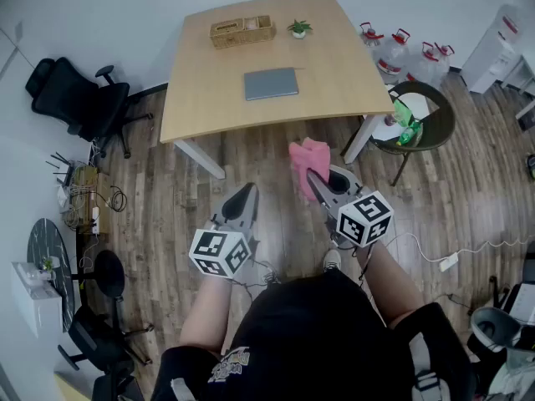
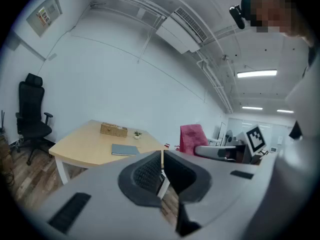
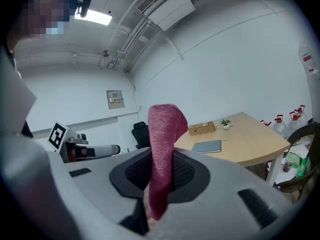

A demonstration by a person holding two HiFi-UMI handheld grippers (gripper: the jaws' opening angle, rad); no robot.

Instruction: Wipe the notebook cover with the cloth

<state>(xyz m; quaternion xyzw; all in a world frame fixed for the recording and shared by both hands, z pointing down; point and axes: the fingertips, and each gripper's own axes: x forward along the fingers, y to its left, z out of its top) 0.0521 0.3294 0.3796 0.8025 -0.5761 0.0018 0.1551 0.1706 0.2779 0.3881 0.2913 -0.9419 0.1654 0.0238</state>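
While the notebook [image 1: 271,83] lies on the table [image 1: 192,98], the right gripper [image 1: 315,179] clamps the cloth [image 1: 309,156].

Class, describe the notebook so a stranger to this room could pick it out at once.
Find the pale wooden table by the white wall. Near the middle of its top lies the notebook, closed. It alone is grey and flat; the wicker basket and potted plant stand beyond it, nearer the wall.

Table [image 1: 334,65] under notebook [image 1: 271,83], basket [image 1: 242,32], plant [image 1: 298,28]
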